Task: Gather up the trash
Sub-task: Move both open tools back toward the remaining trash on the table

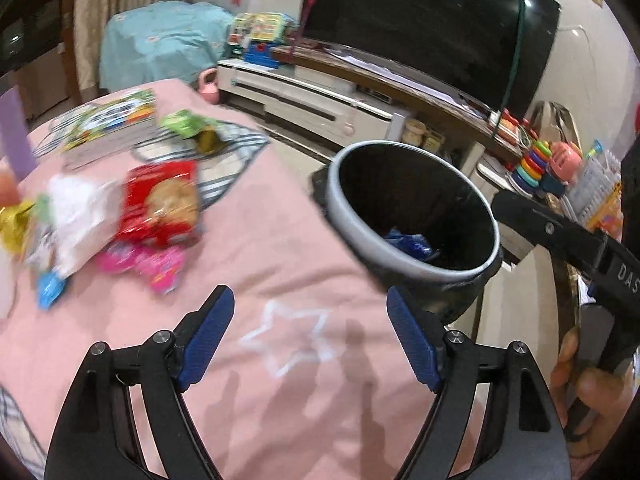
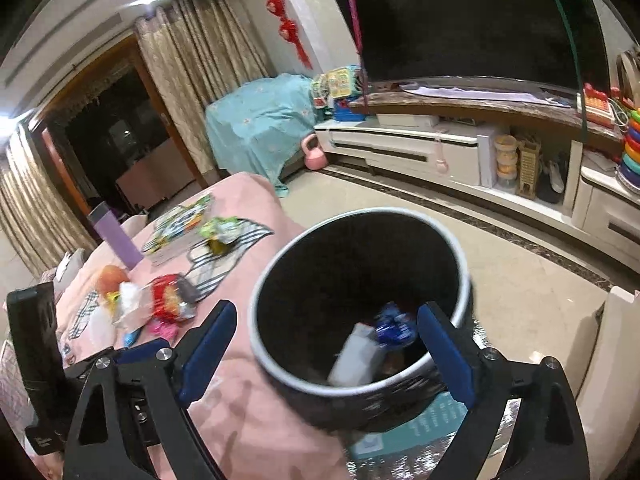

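Observation:
A black trash bin with a grey rim [image 1: 348,216] [image 2: 460,256] stands beside the pink-covered table [image 1: 280,248] [image 2: 256,412]. A blue wrapper [image 1: 410,242] [image 2: 394,326] and a white piece of trash [image 2: 356,356] lie inside it. My left gripper [image 1: 310,334] is open and empty over the pink cloth, near the bin. My right gripper [image 2: 326,354] is open and empty above the bin's mouth. A pile of wrappers lies on the table: a red snack bag [image 1: 164,204] [image 2: 170,296], a white bag [image 1: 82,216], pink wrappers [image 1: 148,264] and a green wrapper [image 1: 188,124] [image 2: 220,228].
A purple bottle [image 2: 114,232] and a picture book [image 1: 112,118] [image 2: 180,220] are on the table's far side. A TV [image 2: 472,20] on a white cabinet [image 2: 420,152], toys [image 1: 536,164] and a pink kettlebell [image 2: 314,156] lie beyond the tiled floor. The right gripper's body [image 1: 568,240] crosses the left view.

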The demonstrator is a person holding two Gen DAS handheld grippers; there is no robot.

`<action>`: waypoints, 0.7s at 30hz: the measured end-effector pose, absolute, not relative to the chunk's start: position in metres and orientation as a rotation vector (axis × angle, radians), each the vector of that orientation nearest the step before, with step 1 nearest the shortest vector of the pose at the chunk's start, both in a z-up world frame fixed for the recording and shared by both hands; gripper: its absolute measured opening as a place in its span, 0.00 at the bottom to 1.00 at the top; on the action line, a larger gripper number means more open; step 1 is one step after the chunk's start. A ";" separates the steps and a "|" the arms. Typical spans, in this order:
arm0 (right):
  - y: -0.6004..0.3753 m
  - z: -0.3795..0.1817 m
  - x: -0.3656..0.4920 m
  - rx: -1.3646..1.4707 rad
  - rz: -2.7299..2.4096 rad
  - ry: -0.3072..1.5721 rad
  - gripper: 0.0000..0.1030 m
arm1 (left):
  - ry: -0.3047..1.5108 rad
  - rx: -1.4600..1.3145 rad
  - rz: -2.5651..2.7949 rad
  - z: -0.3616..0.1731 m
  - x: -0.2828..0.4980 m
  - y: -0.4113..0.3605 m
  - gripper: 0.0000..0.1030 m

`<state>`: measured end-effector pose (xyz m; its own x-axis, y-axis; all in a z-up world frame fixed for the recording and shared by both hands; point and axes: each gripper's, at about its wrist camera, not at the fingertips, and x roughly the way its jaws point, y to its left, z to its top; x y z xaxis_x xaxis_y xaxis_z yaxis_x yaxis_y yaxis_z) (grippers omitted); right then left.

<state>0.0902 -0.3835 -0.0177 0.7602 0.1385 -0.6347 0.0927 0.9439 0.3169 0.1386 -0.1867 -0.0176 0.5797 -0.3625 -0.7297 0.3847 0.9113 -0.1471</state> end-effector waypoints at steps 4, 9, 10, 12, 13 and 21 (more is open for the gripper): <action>-0.356 -0.021 0.086 0.333 0.072 0.723 0.90 | 0.833 0.001 -0.386 -0.019 0.125 -0.152 0.78; -0.322 -0.028 0.083 0.331 0.131 0.750 0.92 | 0.834 -0.044 -0.316 -0.025 0.110 -0.107 0.78; -0.316 -0.030 0.083 0.330 0.144 0.754 0.92 | 0.834 -0.053 -0.302 -0.026 0.108 -0.098 0.78; -0.303 -0.032 0.081 0.329 0.165 0.759 0.92 | 0.833 -0.069 -0.280 -0.029 0.104 -0.084 0.78; -0.296 -0.033 0.082 0.324 0.176 0.763 0.92 | 0.834 -0.076 -0.267 -0.030 0.103 -0.076 0.78; -0.249 -0.040 0.085 0.291 0.237 0.779 0.92 | 0.834 -0.131 -0.204 -0.035 0.095 -0.034 0.78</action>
<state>0.0846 -0.2491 -0.0395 0.6888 0.3150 -0.6530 -0.1024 0.9339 0.3425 0.0947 -0.0342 -0.0351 0.6544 -0.2304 -0.7202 0.1277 0.9724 -0.1950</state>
